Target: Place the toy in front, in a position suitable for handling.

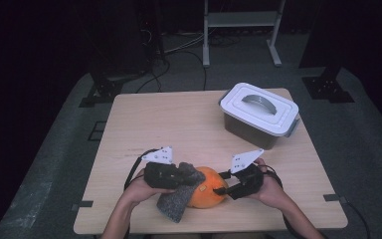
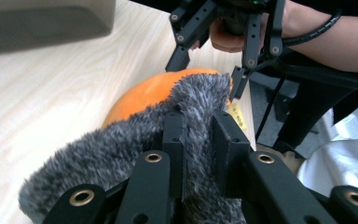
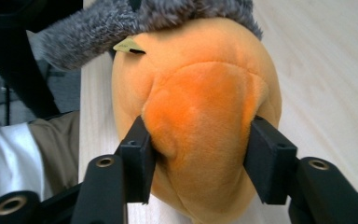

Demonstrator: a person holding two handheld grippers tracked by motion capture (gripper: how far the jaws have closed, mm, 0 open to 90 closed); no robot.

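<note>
At the near edge of the table [image 1: 144, 114], between the 2 hands, lies an orange plush toy [image 1: 208, 191] with a grey furry cloth [image 1: 175, 201] draped over its left side. The left gripper [image 2: 196, 135] has its jaws pinched narrow on a fold of that cloth. The right gripper [image 3: 198, 161] has its 2 jaws pressed into the toy's flanks — the plush dents under them, so it is held.

Both things look light and very soft. The toy will squash rather than resist, so a grip across its bulging middle, as now, seems safest; a shallow pinch on fabric alone could slip. The fur is limp and should be taken by a bunched fold. Far right stands a grey lidded box [image 1: 258, 115] — closed.
</note>
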